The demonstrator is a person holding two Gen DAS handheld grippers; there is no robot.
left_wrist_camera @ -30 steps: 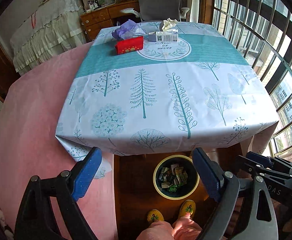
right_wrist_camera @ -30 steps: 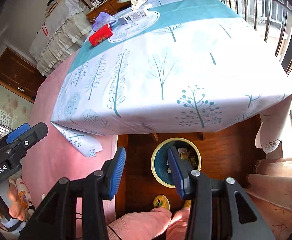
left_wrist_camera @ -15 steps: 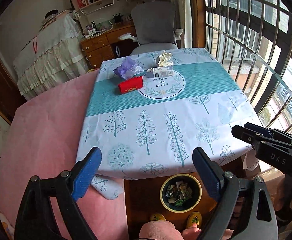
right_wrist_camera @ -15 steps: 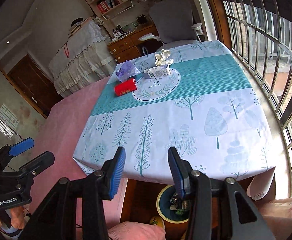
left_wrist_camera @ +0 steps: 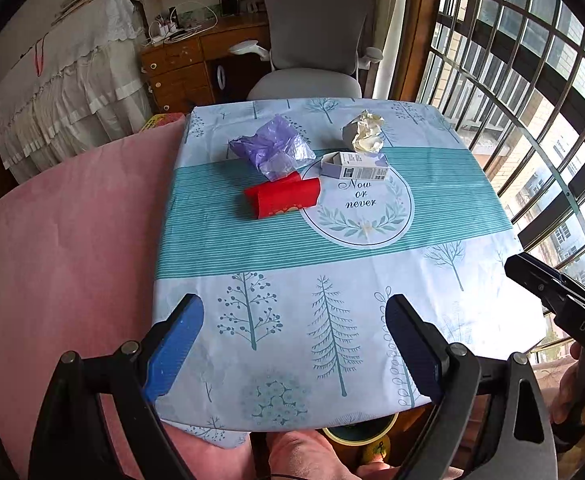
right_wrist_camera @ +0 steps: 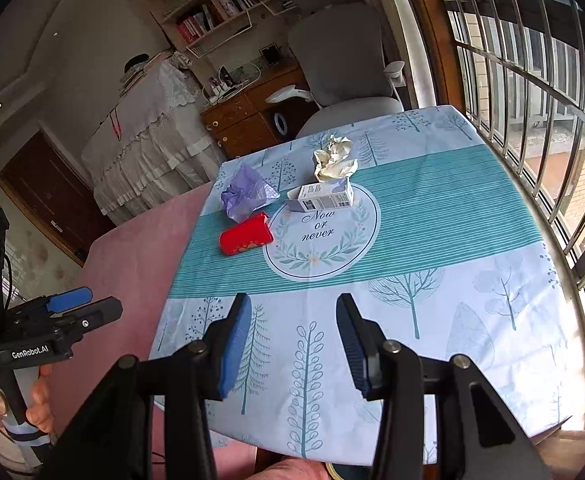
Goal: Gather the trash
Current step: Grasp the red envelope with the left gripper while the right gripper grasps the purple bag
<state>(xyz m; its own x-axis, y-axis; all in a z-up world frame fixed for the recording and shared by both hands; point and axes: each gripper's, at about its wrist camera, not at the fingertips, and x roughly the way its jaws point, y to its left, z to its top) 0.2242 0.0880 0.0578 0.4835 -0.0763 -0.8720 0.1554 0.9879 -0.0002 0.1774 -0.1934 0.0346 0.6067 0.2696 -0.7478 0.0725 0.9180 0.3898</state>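
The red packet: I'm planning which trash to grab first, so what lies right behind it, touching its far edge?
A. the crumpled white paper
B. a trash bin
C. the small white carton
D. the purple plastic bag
D: the purple plastic bag lies against the far edge of the red packet; the white carton sits to its right.

- Red packet (left_wrist_camera: 282, 199): lies flat, mid-table, toward the left edge.
- Purple plastic bag (left_wrist_camera: 273, 149): crumpled, touching the packet's far side.
- White carton (left_wrist_camera: 354, 165): on its side, centre.
- Crumpled paper (left_wrist_camera: 366, 132): nearest the far edge.
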